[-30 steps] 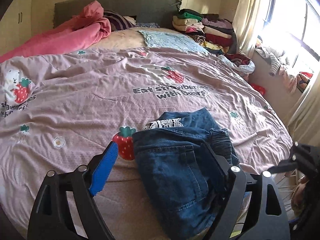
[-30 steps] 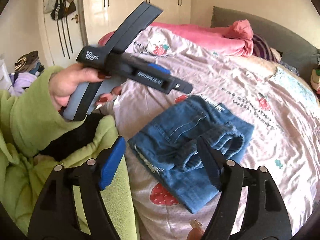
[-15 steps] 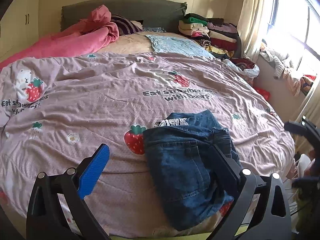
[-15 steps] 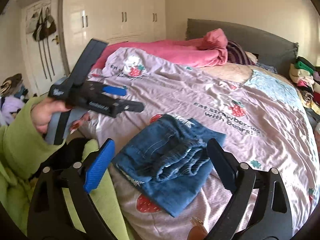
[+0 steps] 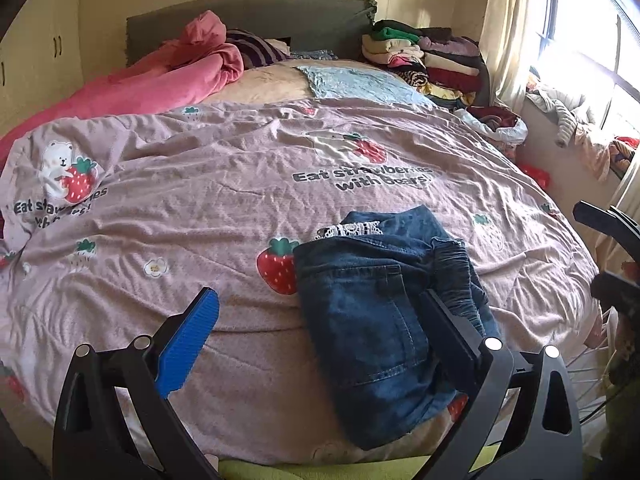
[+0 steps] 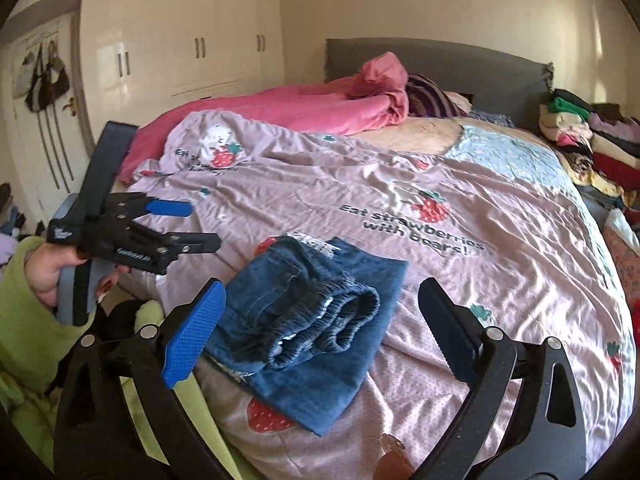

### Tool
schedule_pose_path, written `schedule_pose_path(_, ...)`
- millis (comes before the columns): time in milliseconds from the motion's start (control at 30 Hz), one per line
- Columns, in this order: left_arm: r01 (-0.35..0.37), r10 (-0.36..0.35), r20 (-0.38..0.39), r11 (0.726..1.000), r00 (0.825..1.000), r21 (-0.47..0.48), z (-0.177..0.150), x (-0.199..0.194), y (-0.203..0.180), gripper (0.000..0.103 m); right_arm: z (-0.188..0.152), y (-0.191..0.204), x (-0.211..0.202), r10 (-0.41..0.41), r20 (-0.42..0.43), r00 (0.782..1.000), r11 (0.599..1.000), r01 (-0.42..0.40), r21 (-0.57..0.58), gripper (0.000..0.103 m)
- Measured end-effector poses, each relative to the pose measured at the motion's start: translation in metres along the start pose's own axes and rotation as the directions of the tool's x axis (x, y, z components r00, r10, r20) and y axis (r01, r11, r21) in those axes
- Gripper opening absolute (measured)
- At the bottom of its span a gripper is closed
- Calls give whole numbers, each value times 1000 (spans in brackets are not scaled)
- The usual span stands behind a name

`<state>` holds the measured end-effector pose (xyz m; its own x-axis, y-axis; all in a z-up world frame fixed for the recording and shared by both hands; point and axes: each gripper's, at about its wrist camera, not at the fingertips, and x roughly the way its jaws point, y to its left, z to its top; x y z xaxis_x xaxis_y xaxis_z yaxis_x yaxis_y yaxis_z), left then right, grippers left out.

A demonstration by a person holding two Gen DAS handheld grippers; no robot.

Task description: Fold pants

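Folded blue denim pants (image 5: 384, 316) lie in a compact bundle near the front edge of the bed, elastic waistband on top; they also show in the right wrist view (image 6: 316, 320). My left gripper (image 5: 320, 312) is open and empty, held back from the bed edge, with the pants behind its right finger. My right gripper (image 6: 322, 312) is open and empty, above and short of the pants. The left gripper also shows in the right wrist view (image 6: 200, 226), in a hand with a green sleeve, to the left of the pants.
The bed has a mauve strawberry-print cover (image 5: 200, 200). A pink blanket (image 5: 160, 84) lies at the back left. A stack of folded clothes (image 5: 432, 60) stands at the headboard's right. White wardrobes (image 6: 180, 48) stand to the left, a window (image 5: 592, 40) to the right.
Both grippers have drawn back and up from the folded pants, so more of the bed shows. The pants lie where they were. Both stay open.
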<state>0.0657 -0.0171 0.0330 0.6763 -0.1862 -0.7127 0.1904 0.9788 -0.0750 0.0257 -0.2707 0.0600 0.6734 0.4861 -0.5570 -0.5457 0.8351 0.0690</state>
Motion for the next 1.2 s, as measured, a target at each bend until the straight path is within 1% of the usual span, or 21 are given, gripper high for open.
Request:
schedule_pose_path(300, -7, 6, -32, 1000, 999, -9, -5, 14, 3, 99, -4, -17, 13, -44, -31, 999, 997, 46, 62, 91)
schedule_pose_path(367, -4, 3, -38, 1000, 999, -26, -7, 19, 6, 99, -6, -21, 17, -53, -43, 998, 995, 56, 78, 91)
schedule_pose_path(467, 11, -13, -38, 998, 999, -60, -10, 26, 9, 99, -10, -30, 29, -65, -83, 994, 991, 73, 109, 91)
schedule_pose_path(533, 32, -36, -59, 997, 998, -69, -13, 35, 11, 98, -15, -37, 44, -52, -129, 990, 987, 70, 141, 91)
schedule_pose_path(600, 38, -44, -79, 996, 996, -75, -17, 44, 10, 98, -22, -44, 60, -17, -180, 984, 981, 51, 185, 86)
schedule_pose_path(633, 51, -58, -89, 996, 994, -77, -20, 49, 9, 98, -26, -47, 67, 3, -196, 981, 979, 37, 202, 76)
schedule_pose_path(667, 65, -72, -96, 995, 993, -81, -22, 53, 8, 98, -29, -50, 74, 20, -210, 977, 976, 27, 216, 70)
schedule_pose_path(733, 92, -102, -119, 992, 988, -89, -26, 63, 6, 98, -34, -55, 87, 44, -239, 970, 969, 17, 248, 63)
schedule_pose_path(900, 132, -145, -157, 987, 977, -91, -34, 84, -1, 98, -44, -65, 112, 95, -281, 955, 952, -5, 306, 59)
schedule_pose_path(1067, 167, -185, -174, 979, 967, -113, -34, 101, -3, 97, -52, -70, 134, 179, -293, 939, 934, -69, 349, 59)
schedule_pose_path(1100, 174, -193, -173, 978, 966, -117, -34, 104, -4, 94, -52, -70, 137, 181, -294, 939, 935, -72, 346, 59)
schedule_pose_path(1133, 179, -198, -171, 976, 965, -121, -33, 106, -5, 87, -52, -70, 140, 185, -290, 939, 935, -78, 345, 60)
schedule_pose_path(1167, 191, -210, -165, 973, 964, -127, -32, 108, -6, 85, -52, -70, 143, 191, -286, 939, 935, -85, 344, 61)
schedule_pose_path(1200, 197, -216, -158, 972, 963, -131, -31, 110, -7, 85, -52, -70, 145, 191, -286, 939, 936, -87, 342, 61)
